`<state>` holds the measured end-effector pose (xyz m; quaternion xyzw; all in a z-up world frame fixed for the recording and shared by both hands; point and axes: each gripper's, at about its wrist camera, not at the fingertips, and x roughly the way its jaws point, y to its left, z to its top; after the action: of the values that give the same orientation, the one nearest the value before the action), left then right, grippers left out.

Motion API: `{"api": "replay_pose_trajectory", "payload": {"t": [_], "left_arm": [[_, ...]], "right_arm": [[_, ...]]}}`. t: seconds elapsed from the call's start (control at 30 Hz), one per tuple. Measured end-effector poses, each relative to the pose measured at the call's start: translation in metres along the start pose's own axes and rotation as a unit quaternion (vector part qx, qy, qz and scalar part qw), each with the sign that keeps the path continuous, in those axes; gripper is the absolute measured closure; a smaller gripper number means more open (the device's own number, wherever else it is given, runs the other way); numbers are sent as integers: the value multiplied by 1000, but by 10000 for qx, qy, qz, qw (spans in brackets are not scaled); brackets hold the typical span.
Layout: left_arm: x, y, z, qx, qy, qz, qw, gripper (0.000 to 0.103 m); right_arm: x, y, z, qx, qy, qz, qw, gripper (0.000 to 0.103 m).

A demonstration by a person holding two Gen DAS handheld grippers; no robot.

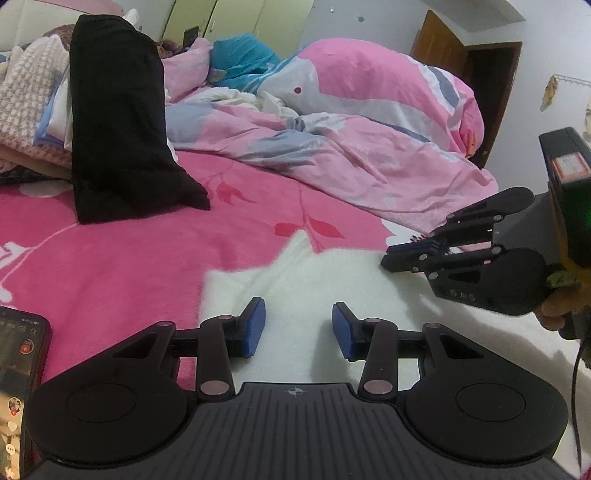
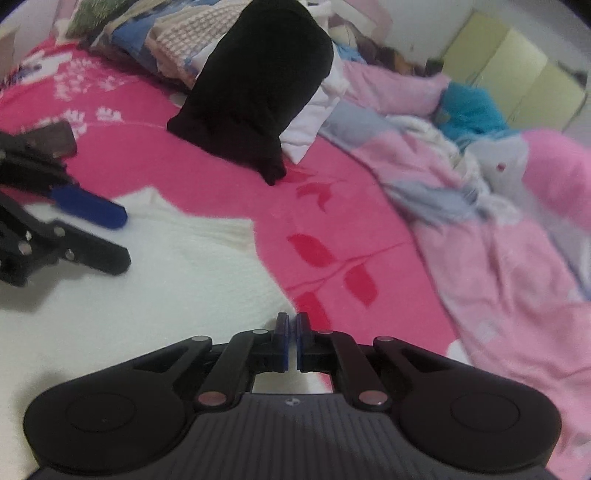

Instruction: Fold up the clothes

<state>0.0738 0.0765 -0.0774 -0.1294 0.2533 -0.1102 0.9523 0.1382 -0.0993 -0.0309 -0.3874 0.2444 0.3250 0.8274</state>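
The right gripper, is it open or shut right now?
Shut. The right gripper's blue pads sit almost together with nothing visibly pinched between them, just above the white garment.

A pink bedspread (image 1: 122, 258) with red leaf prints is spread as the ground; a phone (image 1: 18, 387) is laid at its near left edge; a rumpled pink quilt (image 1: 369, 147) is heaped along its far right side; yellow-green cupboards (image 1: 236, 18) are seen beyond it; a brown door (image 1: 443, 48) is set past the quilt.
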Motion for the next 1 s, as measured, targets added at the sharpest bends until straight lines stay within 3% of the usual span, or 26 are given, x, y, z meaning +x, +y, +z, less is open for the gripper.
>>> {"api": "replay_pose_trajectory", "payload": {"t": [0.37,0.57,0.8,0.9,1.0], "left_arm": [[0,-1,-1,22,-2,74,10000,62],[-2,-5,-3,144,-23,184,9997,62],[-18,-20,5,489,-231,444,9976,56],[-25,-34,12,798,-336,399,9954,56],[-16,-43,19,846,-95,120,9963,56]], "right_arm": [[37,25,-13,-332,162,-309,9988,100],[23,-12,-9,806,73,-97,9967,95],[15,-16,-15,1120,-171,-286,9931,95],[-3,-20,-12,1187,-470,-214,9916,95],[-13,-19,-8,1046,-632,270,9921,95]]}}
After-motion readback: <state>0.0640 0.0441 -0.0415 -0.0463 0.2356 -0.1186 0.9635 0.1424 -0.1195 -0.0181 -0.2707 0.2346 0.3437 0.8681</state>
